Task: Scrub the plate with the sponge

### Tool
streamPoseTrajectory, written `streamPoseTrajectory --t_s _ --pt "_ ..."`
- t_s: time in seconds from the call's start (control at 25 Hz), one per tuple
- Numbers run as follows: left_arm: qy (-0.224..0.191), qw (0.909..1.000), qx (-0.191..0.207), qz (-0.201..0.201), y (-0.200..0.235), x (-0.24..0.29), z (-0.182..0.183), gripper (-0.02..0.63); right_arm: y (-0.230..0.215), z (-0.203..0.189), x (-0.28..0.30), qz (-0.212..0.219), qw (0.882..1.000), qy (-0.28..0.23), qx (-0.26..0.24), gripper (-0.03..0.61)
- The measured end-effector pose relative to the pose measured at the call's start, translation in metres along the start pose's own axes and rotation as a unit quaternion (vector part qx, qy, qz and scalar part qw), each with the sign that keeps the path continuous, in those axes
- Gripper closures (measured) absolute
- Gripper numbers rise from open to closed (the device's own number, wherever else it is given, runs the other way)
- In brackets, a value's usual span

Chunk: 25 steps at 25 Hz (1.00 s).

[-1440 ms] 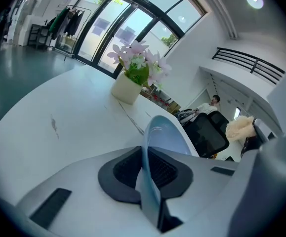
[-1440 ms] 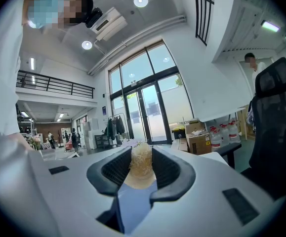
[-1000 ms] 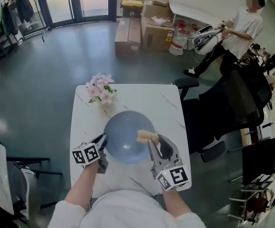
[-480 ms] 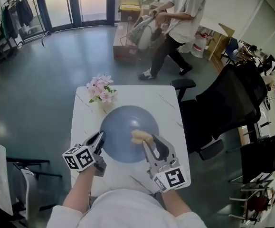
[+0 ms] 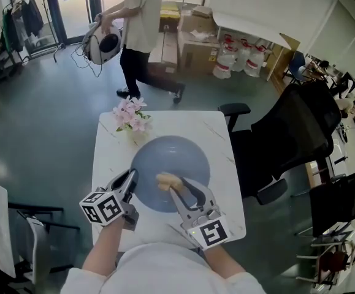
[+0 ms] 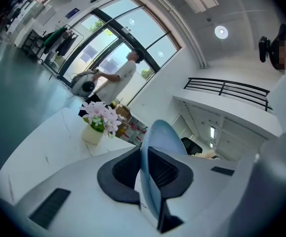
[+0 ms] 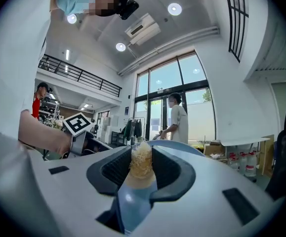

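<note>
1. Head view: white table on a grey floor; glass doors far off.
2. The plate sits mid-table, face up; the sponge on its near part runs left-right.
3. One plate, one sponge, one flower vase.
4. Left gripper clamps the plate's near-left rim; right gripper squeezes the sponge.

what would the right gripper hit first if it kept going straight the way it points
Most likely the round blue plate: the right gripper holds its tan sponge over it, though contact is unclear.

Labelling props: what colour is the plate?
The plate is plain pale blue; head view shows it best.
</note>
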State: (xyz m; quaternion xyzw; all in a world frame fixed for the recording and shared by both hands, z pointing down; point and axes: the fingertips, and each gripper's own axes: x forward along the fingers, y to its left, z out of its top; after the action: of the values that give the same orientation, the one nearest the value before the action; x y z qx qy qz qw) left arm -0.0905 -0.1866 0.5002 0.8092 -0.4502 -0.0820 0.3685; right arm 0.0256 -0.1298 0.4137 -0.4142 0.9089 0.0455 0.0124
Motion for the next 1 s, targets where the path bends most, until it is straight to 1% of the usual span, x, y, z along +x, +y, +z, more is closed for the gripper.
streamPoseTrajectory --t_s 0.16,0.32,0.44,0.56,0.64,0.76,0.88,1.0 --pt "-0.003 0.9999 0.007 -0.008 -0.009 -0.005 0.0 0.568 0.003 0.003 0.002 0.004 1.0 -0.002 -0.007 0.448" --pt "-0.005 0.9998 0.018 -0.012 -0.016 -0.006 0.0 0.566 -0.006 0.01 0.007 -0.001 1.0 -0.008 -0.018 0.448" --pt "-0.006 0.9997 0.018 -0.013 -0.017 -0.007 -0.001 0.566 -0.019 0.016 0.01 -0.013 0.999 -0.013 -0.029 0.448" --pt "-0.012 0.9998 0.012 -0.014 -0.017 -0.006 0.0 0.568 -0.036 0.02 0.006 -0.036 0.998 -0.013 -0.04 0.448" --pt "-0.018 0.9997 0.007 -0.012 -0.017 -0.006 0.004 0.566 -0.048 0.018 -0.002 -0.051 0.998 -0.003 -0.048 0.448" --pt "-0.03 0.9995 0.005 -0.006 -0.013 -0.005 0.013 0.566 -0.058 0.004 -0.016 -0.061 0.996 0.031 -0.064 0.448" --pt "-0.04 0.9992 0.006 -0.001 -0.008 -0.004 0.021 0.566 -0.053 -0.004 -0.023 -0.058 0.996 0.039 -0.058 0.448" --pt "-0.046 0.9989 0.005 0.001 -0.006 -0.002 0.025 0.566 -0.032 -0.004 -0.02 -0.039 0.998 0.018 -0.041 0.448"
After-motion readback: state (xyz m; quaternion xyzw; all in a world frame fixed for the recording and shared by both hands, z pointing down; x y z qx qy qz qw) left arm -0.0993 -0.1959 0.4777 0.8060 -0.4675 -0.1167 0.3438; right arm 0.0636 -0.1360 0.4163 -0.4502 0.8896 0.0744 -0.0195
